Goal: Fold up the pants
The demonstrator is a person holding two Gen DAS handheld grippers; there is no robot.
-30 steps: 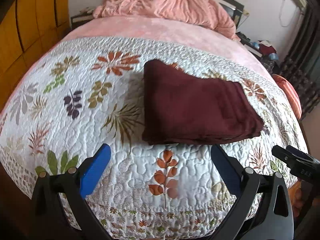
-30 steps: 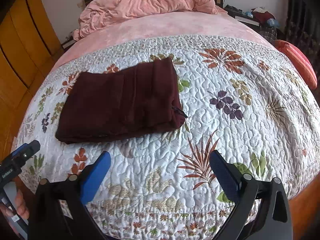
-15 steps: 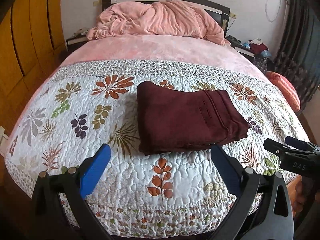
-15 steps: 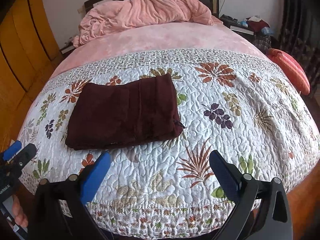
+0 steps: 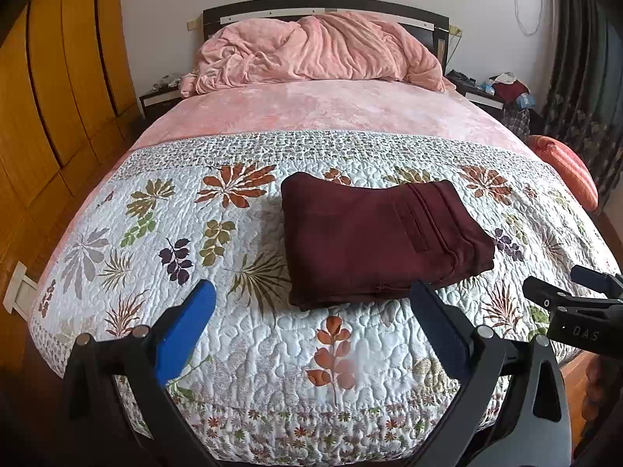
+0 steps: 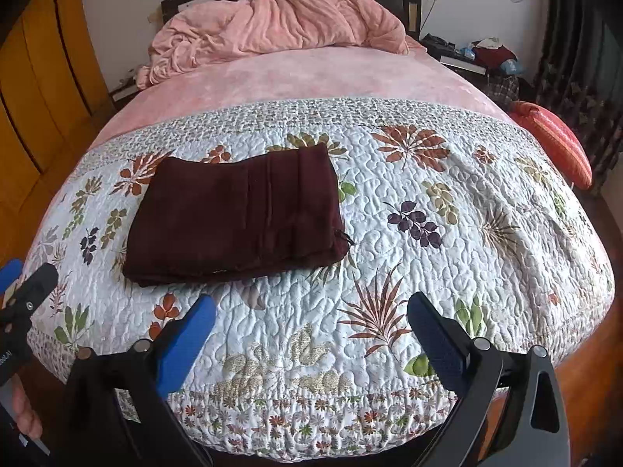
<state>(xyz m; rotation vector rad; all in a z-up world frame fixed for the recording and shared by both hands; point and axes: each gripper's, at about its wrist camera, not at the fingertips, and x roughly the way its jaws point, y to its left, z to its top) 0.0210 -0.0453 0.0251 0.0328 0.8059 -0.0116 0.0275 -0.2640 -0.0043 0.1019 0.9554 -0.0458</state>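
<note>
Dark maroon pants (image 5: 373, 237) lie folded into a flat rectangle on the floral quilt (image 5: 163, 233) near the foot of the bed; they also show in the right wrist view (image 6: 237, 218). My left gripper (image 5: 311, 303) is open and empty, held back over the bed's foot edge, short of the pants. My right gripper (image 6: 311, 311) is open and empty, back from the pants and to their right. Each gripper shows at the edge of the other's view.
A crumpled pink blanket (image 5: 319, 54) is heaped at the headboard on a pink sheet (image 5: 331, 109). Yellow wardrobe doors (image 5: 50, 97) stand on the left. An orange cushion (image 5: 568, 167) and cluttered nightstand (image 5: 502, 89) are on the right, beside dark curtains.
Both grippers have pulled back and up from the bed, so the pants look smaller and more of the room shows. The pants have not moved. Both stay open.
</note>
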